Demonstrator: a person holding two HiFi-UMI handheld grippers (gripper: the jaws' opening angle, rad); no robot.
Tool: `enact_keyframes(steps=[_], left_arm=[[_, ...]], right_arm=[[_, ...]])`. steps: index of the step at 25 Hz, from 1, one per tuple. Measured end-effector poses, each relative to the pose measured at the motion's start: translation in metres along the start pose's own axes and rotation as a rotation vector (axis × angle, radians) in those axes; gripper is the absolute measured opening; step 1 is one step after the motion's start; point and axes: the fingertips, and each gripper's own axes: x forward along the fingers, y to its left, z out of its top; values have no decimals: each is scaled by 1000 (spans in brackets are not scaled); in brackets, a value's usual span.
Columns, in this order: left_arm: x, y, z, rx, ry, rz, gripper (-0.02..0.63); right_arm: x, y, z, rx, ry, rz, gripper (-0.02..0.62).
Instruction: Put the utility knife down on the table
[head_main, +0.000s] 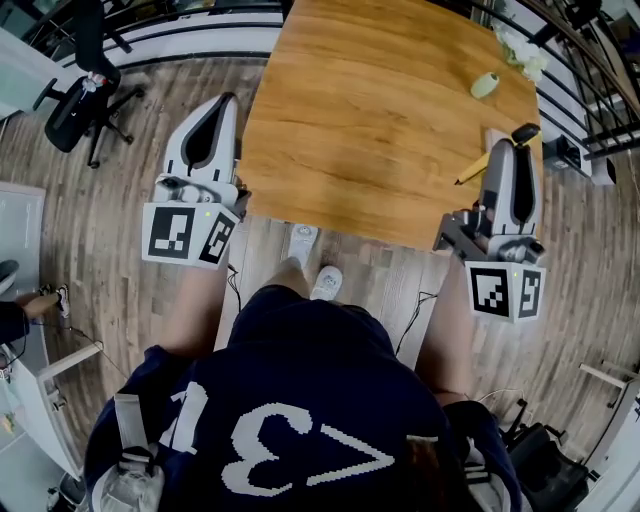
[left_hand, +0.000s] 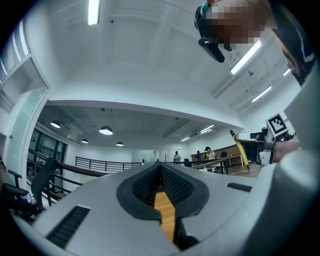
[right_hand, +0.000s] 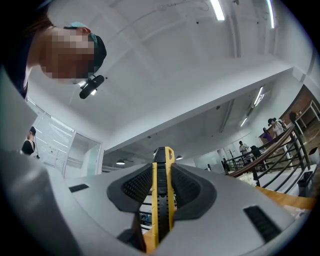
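grippers (head_main: 222, 104) (head_main: 519, 140) — 2 | utility knife (head_main: 473, 170) — 1 | table (head_main: 380, 100) — 1 | office chair (head_main: 75, 112) — 1

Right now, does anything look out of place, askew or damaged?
Nothing stands out. The right tongs grip the utility knife over the table; the left tongs are shut with nothing between them.

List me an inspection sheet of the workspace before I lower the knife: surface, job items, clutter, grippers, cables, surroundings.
Surface: wooden table, mostly bare.
Job's things: yellow utility knife, held, not yet set down.
Clutter: pale green oval object and white crumpled material at the far right corner.
Grippers: right gripper jaws closed on the knife; left gripper jaws together, empty.
Cables: thin dark cables on the floor by the near edge.
Surroundings: office chair far left.
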Motion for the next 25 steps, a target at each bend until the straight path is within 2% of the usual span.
enact_keyframes(steps=[7,12,20,25], left_arm=[[75,32,-5,-10,-42,-64,15],[125,54,-18,-32,-37,-115,15],[167,57,-61,-63,41,-117,15],[180,50,-94,-82,104,-96,15]], right_arm=[[64,-9,-6,-49,-32,-32,132],[104,-15,-24,-54,-27,-73,132],[137,-46,-70,-34,75,-85,132],[153,-66,-124,-31,212,-60,132]])
